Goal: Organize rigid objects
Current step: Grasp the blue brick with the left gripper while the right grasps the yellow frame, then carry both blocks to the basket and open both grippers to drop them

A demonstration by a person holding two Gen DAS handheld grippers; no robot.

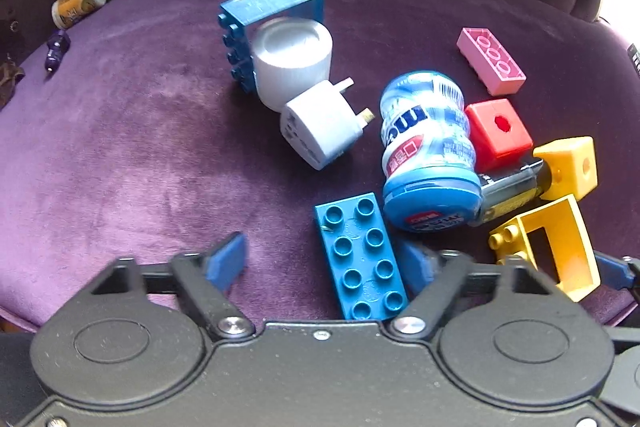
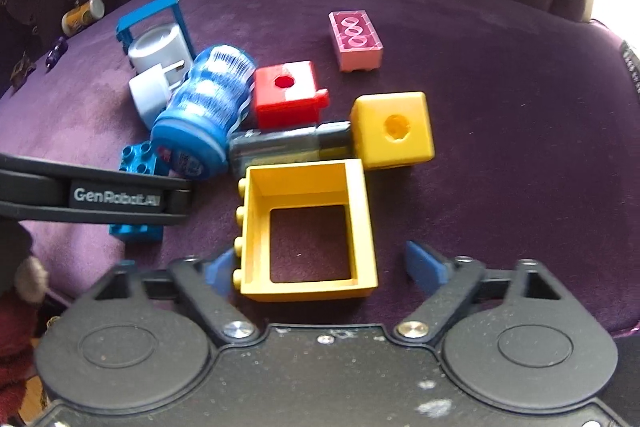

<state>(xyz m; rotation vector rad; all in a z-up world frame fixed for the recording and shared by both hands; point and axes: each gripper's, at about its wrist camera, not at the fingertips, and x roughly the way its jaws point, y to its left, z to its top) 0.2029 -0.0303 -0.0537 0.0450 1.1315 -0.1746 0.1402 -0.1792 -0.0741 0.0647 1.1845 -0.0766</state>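
Spread wide, the right gripper (image 2: pixel 320 267) straddles a yellow frame block (image 2: pixel 308 231) without clamping it. Equally released, the left gripper (image 1: pixel 324 259) brackets a flat blue brick (image 1: pixel 360 255) beside the tipped blue bottle (image 1: pixel 428 155).

free: bare seat (image 1: pixel 120 147) left | blocked: gum bottle (image 1: pixel 428 155), red block (image 1: pixel 498 131) right

Purple velvet seat (image 1: pixel 120 147), toy bricks (image 1: pixel 362 257), gum bottle (image 1: pixel 428 151), plug adapter (image 1: pixel 320 131), perhaps a battery (image 2: pixel 288 145).

left claw (image 1: pixel 320 263): matte black housing, two round discs, silver pivot screws, blue finger pads (image 1: pixel 226 261)
right claw (image 2: pixel 326 269): same black build, dusty white specks, blue pads (image 2: pixel 424 267)
marking: white "GenRobot.AI" lettering on black arm
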